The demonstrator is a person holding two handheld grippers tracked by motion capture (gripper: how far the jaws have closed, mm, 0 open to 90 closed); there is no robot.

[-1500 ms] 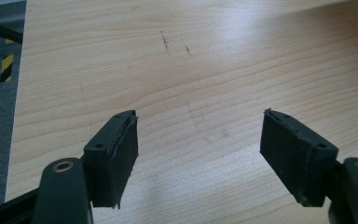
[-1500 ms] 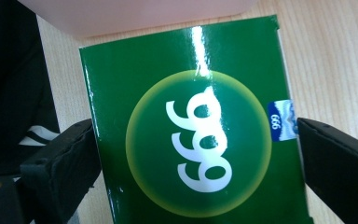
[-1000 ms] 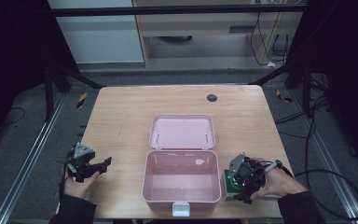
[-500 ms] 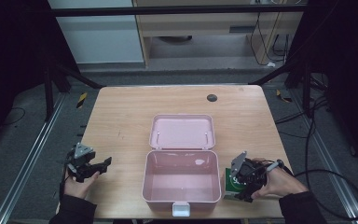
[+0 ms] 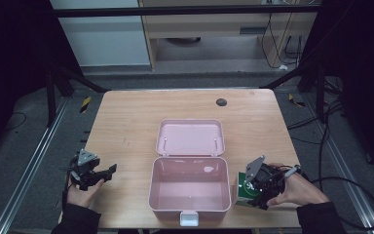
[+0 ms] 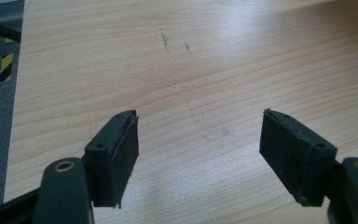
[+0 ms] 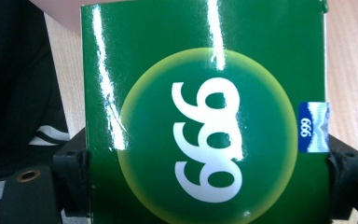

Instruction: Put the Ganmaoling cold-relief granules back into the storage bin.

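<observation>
- High view: an open pink plastic box (image 5: 190, 195) lies at the near middle of the wooden table (image 5: 126, 122), its lid (image 5: 190, 138) folded back flat and its tray bare. The green carton (image 5: 245, 189) stands on the table just to the right of the box, outside it. The right gripper (image 5: 257, 191) is at the carton, its jaws having just been closing with the carton between them. The left gripper (image 5: 104, 173) rests near the table's left edge, well apart from the box.
- Left gripper view: the jaws stand wide apart over bare tabletop (image 6: 191, 70), with nothing between the pads (image 6: 123, 149); this gripper has no part in the work yet.
- Right gripper view: the green carton (image 7: 205, 116), glossy and printed with white numerals in a yellow-rimmed disc, sits square between the two jaws, which press on its opposite sides; it is gripped.
- Progress, as judged: the grasp appears made, and the box is already open to receive. Remaining are the lift, the carry over the rim, the release inside the tray, and probably closing the lid.
</observation>
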